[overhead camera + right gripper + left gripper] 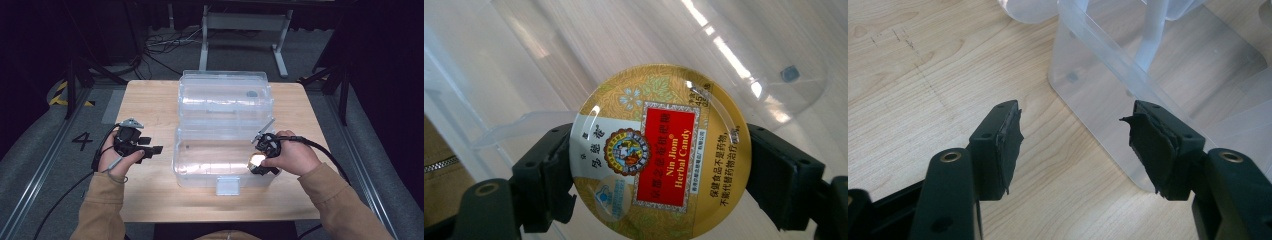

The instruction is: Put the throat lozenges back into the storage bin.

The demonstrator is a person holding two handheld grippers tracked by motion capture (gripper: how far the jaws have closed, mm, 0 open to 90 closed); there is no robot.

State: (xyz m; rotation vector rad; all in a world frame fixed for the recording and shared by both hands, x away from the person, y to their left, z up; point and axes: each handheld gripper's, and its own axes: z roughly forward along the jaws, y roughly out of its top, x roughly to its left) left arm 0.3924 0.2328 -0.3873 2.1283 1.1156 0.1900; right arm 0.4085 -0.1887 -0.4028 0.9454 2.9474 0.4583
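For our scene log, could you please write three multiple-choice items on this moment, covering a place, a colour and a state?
1. Where is the candy tin?
A. between the right gripper's jaws
B. flat on the table
C. in the left gripper

2. What colour is the panel on the tin's lid?
A. blue
B. red
C. black

3. How is the left gripper?
A. shut on the tin
B. open, holding nothing
C. shut on the clear box

Key: 1 A, both jaws press the tin's rim. 2 B, the lettered panel is red. 3 B, bare table shows between its jaws.
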